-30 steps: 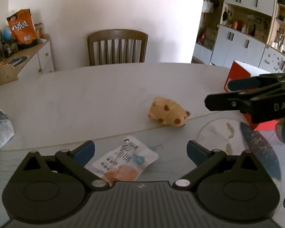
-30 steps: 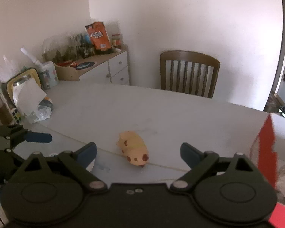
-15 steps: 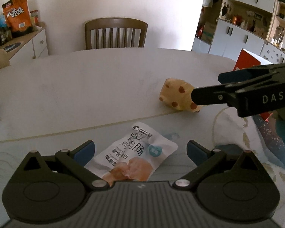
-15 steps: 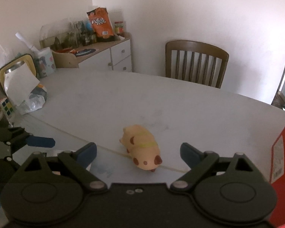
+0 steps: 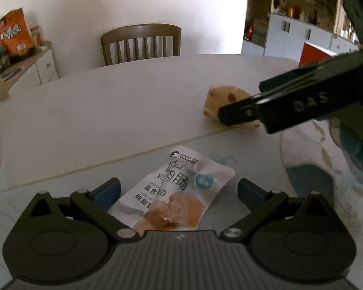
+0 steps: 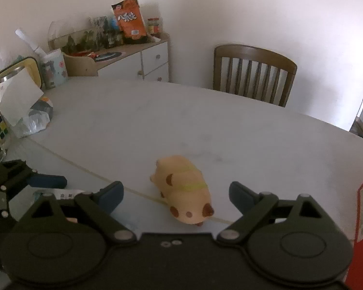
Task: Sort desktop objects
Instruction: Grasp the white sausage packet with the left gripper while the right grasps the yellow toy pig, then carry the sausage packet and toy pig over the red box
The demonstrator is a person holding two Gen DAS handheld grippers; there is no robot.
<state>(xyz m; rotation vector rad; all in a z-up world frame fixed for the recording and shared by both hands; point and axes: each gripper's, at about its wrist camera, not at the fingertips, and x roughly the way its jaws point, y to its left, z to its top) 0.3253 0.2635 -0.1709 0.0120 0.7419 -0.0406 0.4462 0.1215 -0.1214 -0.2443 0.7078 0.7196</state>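
as right gripper [image 6: 175, 193] spreads wide, pig toy [image 6: 184, 191] lies lengthwise, snout twd cam.

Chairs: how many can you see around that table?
1. A wooden chair stands at the far side of the table, against the wall. Others may sit outside the cameras' view.

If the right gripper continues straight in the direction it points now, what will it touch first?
Most likely the pig toy. It lies on the table between the right gripper's open fingers, close in front. Beyond it the tabletop looks free up to the chair, though depth is hard to judge.
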